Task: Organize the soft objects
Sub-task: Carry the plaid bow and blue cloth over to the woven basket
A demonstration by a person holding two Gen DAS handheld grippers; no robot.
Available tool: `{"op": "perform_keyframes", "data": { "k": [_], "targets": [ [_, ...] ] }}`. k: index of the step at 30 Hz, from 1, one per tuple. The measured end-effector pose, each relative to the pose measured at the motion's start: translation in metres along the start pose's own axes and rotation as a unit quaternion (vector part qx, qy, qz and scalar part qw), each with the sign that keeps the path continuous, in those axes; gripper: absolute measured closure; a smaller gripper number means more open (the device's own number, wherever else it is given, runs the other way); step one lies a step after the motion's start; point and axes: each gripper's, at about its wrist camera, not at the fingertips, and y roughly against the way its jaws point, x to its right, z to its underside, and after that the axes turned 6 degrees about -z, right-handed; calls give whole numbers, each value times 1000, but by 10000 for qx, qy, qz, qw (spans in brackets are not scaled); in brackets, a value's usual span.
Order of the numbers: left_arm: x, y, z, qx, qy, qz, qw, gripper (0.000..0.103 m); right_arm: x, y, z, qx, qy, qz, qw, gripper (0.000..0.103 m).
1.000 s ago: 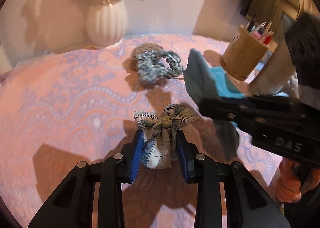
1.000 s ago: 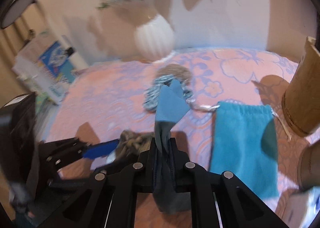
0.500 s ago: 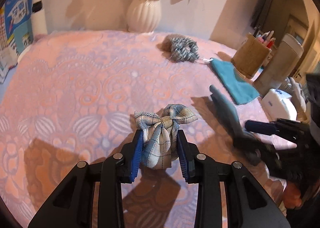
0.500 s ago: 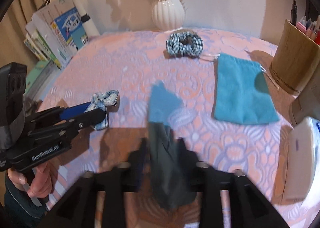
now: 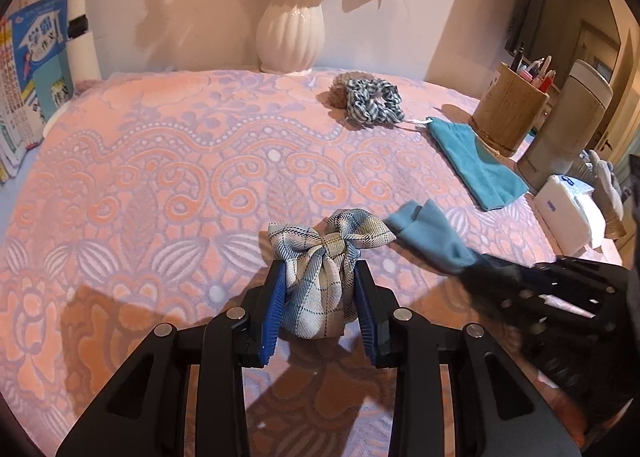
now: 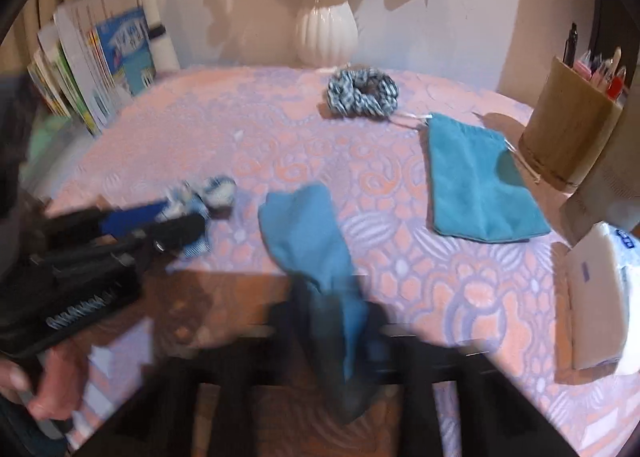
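Note:
A plaid fabric bundle [image 5: 316, 297], tied in a bow, stands on the pink patterned blanket [image 5: 160, 177], and my left gripper [image 5: 320, 277] is shut on its sides. In the blurred right wrist view the bundle [image 6: 216, 189] shows small at the left gripper's tip [image 6: 176, 221]. A blue cloth [image 6: 308, 233] hangs from my right gripper [image 6: 340, 321], whose jaws are closing on it. Its free end lies on the blanket. From the left wrist, this cloth [image 5: 428, 233] lies just right of the bundle, with the right gripper [image 5: 480, 277] behind it.
A checked scrunchie [image 5: 372, 101] and a flat teal pouch [image 5: 476, 161] lie at the far right. Behind them are a white vase [image 5: 290, 37], a wooden pen holder [image 5: 508, 113], a grey cylinder [image 5: 568, 125] and a tissue pack [image 5: 564, 213]. Books [image 5: 28, 69] stand at the left.
Both grippers drew back from the scrunchie toward the near side of the table, each carrying its item. The blue cloth's free end went from upright to lying on the blanket.

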Motion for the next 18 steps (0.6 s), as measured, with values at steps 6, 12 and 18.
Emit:
{"op": "perform_keyframes", "data": {
  "k": [6,12,18],
  "targets": [
    [13,14,-2,135,-125,-31,9998,73,19,41,1,430,-269,28,9987,92],
    [56,47,-20,416,-288,401,9979,73,50,89,-8,816,-749,-93,9938,92],
    [115,78,-41,734,-710,756,9919,73,92,142,-3,1216,-1209,-53,9852,92]
  ]
}}
